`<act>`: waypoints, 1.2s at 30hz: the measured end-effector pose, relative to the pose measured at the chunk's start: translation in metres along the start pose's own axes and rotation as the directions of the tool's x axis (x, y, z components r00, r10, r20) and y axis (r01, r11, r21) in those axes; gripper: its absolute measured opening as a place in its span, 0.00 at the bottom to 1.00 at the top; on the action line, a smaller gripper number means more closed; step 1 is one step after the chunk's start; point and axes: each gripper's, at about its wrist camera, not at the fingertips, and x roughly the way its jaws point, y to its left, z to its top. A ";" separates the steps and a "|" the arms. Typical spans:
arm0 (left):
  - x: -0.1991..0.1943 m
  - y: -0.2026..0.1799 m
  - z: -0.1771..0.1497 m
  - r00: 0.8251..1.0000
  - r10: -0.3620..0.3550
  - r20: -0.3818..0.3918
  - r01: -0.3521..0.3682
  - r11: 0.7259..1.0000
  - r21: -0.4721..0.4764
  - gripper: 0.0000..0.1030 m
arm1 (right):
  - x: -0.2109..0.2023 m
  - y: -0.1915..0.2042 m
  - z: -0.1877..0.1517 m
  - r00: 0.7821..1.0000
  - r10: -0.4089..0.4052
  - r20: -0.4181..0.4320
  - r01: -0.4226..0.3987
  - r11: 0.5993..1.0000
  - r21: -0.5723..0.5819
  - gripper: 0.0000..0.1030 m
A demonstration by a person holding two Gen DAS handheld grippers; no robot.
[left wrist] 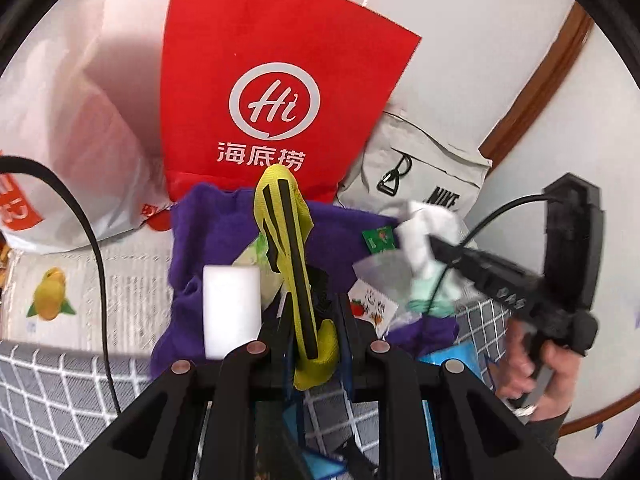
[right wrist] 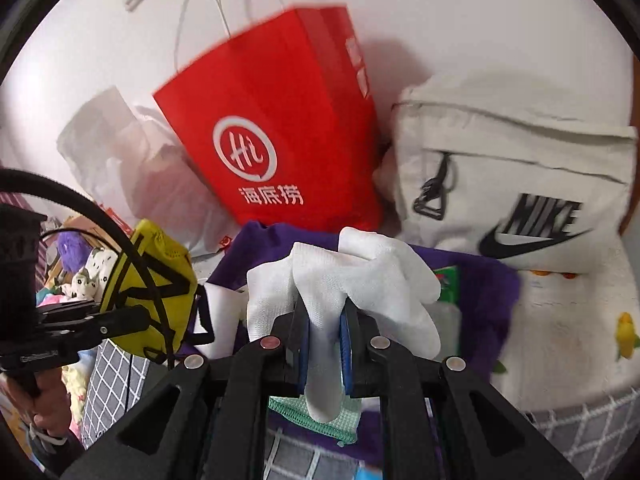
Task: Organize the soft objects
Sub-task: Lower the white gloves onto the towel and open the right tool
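Left gripper (left wrist: 310, 320) was clamped shut on a yellow sock (left wrist: 292, 248) with black stripes, the sock standing up between its fingers and sagging behind them. Right gripper (right wrist: 324, 332) was pinched on a white sock (right wrist: 352, 280) (a mint cuff hung below the jaws). Both were held above a purple cloth (left wrist: 208, 220), in front of a red paper bag (left wrist: 272, 80) and a pale canvas bag (right wrist: 500, 168). Either sock could slip, since each grip caught only a narrow fold of limp fabric. A dangling end might also snag the purple cloth or knock the light red bag over.
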 end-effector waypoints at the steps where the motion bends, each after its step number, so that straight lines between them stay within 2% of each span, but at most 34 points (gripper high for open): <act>1: 0.005 0.001 0.004 1.000 -0.009 -0.001 0.009 1.000 -0.006 0.16 | 0.010 -0.001 0.002 1.000 0.002 -0.012 -0.002 1.000 0.001 0.13; 4: 0.020 0.006 0.011 1.000 -0.005 -0.003 0.005 1.000 -0.019 0.16 | 0.034 -0.003 0.008 1.000 -0.022 -0.014 0.022 1.000 -0.006 0.13; 6: 0.028 0.008 0.013 1.000 -0.006 -0.002 0.006 1.000 -0.023 0.16 | 0.053 -0.004 0.009 0.998 -0.018 -0.063 0.018 1.000 -0.010 0.13; 9: 0.035 0.012 0.012 1.000 -0.013 0.001 0.013 1.000 -0.026 0.16 | 0.068 -0.011 0.006 0.996 -0.018 -0.091 0.020 1.000 0.019 0.13; 13: 0.047 0.020 0.013 1.000 -0.022 -0.008 0.022 0.999 -0.037 0.16 | 0.087 -0.024 -0.002 0.984 -0.043 -0.172 0.052 0.997 0.051 0.13; 16: 0.053 0.024 0.018 1.000 -0.020 -0.013 0.020 0.999 -0.047 0.16 | 0.096 -0.033 -0.006 0.975 -0.056 -0.216 0.073 0.995 0.071 0.17; 19: 0.054 0.023 0.020 0.999 -0.037 -0.017 0.036 0.998 -0.049 0.16 | 0.098 -0.038 -0.009 0.968 -0.042 -0.247 0.067 0.993 0.095 0.33; 21: 0.054 0.021 0.020 0.999 -0.051 -0.017 0.051 0.998 -0.042 0.16 | 0.092 -0.038 -0.008 0.969 -0.021 -0.245 0.048 0.993 0.105 0.47; 24: 0.055 0.017 0.020 0.998 -0.064 -0.003 0.064 0.997 -0.053 0.16 | 0.077 -0.035 -0.004 0.975 -0.004 -0.221 0.025 0.996 0.090 0.54; 30: 0.073 0.008 0.020 0.996 -0.084 -0.042 0.082 0.995 -0.051 0.16 | 0.041 -0.036 0.004 0.983 -0.080 -0.164 0.085 0.996 0.022 0.57; 34: 0.081 0.001 0.026 0.992 -0.116 -0.056 0.112 0.991 -0.073 0.16 | 0.013 -0.047 0.010 0.990 -0.082 -0.111 0.087 0.996 0.036 0.57; 36: 0.094 -0.002 0.032 0.987 -0.128 -0.095 0.118 0.988 -0.104 0.16 | 0.003 -0.049 0.012 0.993 -0.080 -0.087 0.084 0.996 0.042 0.57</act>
